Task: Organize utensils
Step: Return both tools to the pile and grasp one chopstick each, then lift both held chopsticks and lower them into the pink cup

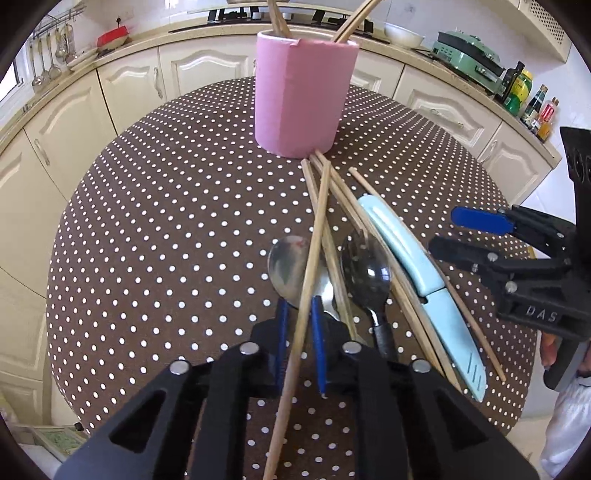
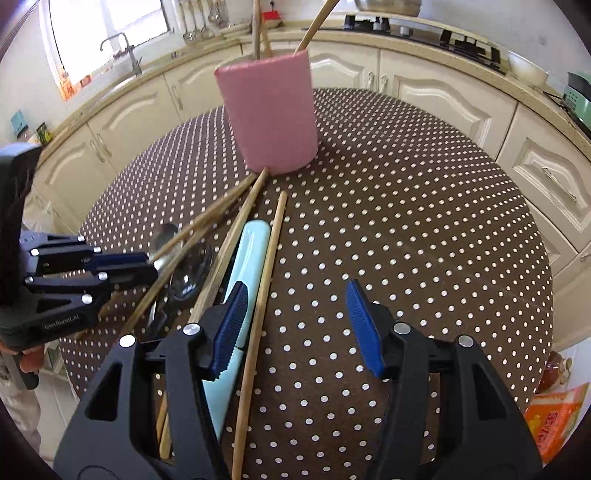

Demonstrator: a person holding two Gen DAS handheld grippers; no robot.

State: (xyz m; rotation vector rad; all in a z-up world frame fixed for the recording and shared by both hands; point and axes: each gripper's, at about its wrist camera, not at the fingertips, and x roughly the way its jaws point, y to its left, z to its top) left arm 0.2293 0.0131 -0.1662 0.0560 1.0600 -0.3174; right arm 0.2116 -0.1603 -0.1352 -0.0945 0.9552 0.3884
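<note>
A pink holder [image 1: 303,96] stands on the dotted table with chopsticks in it; it also shows in the right wrist view [image 2: 271,114]. Several loose chopsticks, two metal spoons [image 1: 291,269] [image 1: 367,269] and a light blue sheathed knife [image 1: 417,273] lie in a pile before it. My left gripper [image 1: 300,317] has its blue pads close on either side of one chopstick [image 1: 314,258], lifted at an angle. My right gripper [image 2: 295,317] is open and empty above the knife [image 2: 243,266] and a chopstick [image 2: 264,284]. It also shows in the left wrist view [image 1: 461,232].
The round table [image 1: 147,221] has a brown cloth with white dots. Cream kitchen cabinets and a counter run behind it, with a stove, a bowl [image 1: 402,35], a green appliance [image 1: 465,51] and bottles [image 1: 524,88]. An orange packet [image 2: 554,417] lies low at the right.
</note>
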